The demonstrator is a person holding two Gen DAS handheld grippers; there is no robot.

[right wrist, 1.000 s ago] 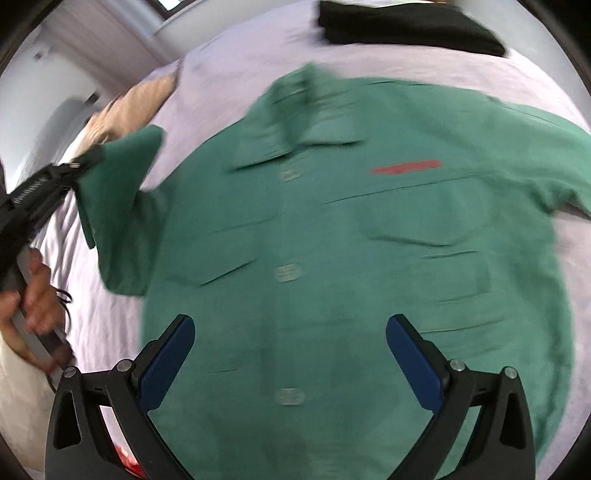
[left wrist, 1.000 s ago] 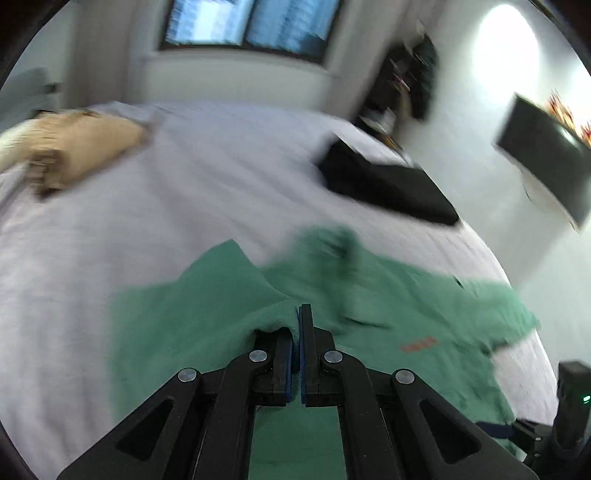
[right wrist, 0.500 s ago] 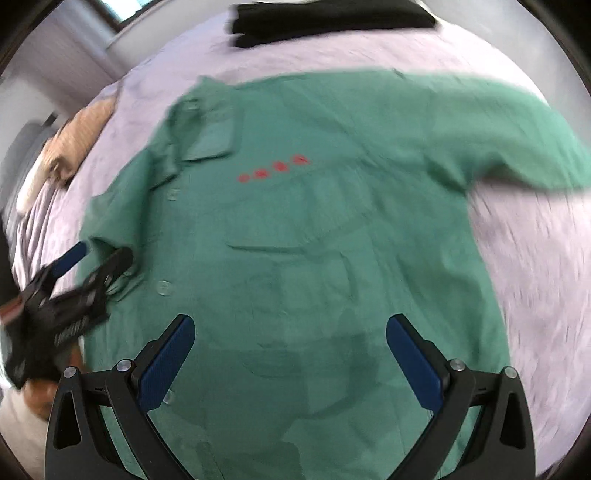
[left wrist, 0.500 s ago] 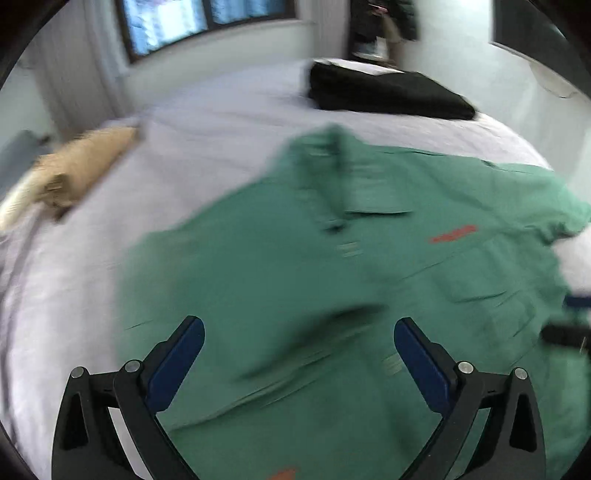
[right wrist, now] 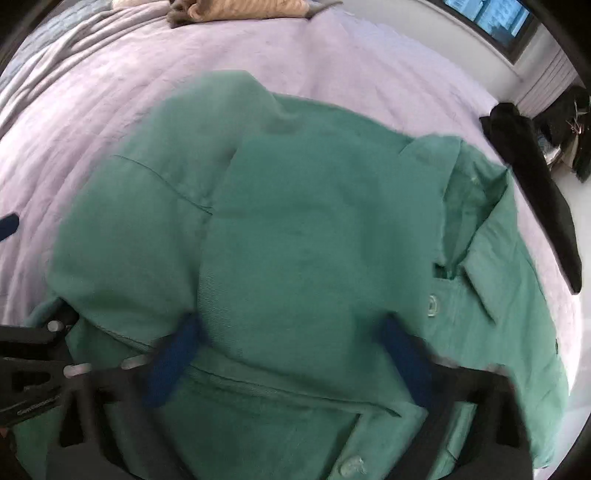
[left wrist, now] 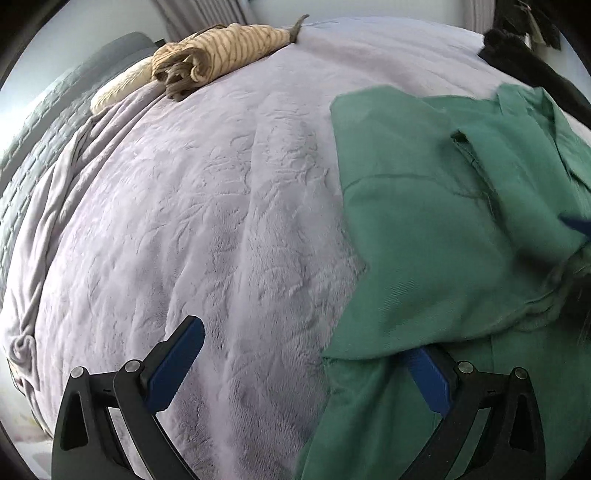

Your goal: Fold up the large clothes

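Bed (left wrist: pixel 229 206): covered by a pale lilac blanket with a faint embossed pattern, filling both views.
Left gripper (left wrist: pixel 306 362): jaws stood wide apart, holding nothing; one blue pad hung over bare blanket, the other sat at the near edge of the shirt, its tip hidden under a raised fold of cloth.
Right gripper (right wrist: pixel 291 354): blurred; its jaws had just been closing, yet the blue pads were apart in the picture, with a hump of shirt cloth between them; whether they pressed on it could not be told.
Green shirt (right wrist: pixel 317 236): lay buttoned, front up, on the near part of the bed, collar toward the far side, one sleeve folded across the chest.
Striped tan garment (left wrist: pixel 225 48): bundled at the far edge of the bed, well apart from the shirt.
Black clothing (right wrist: pixel 532 184): folded on the far right part of the bed, beyond the collar.
Window (right wrist: pixel 491 18): in the far wall.
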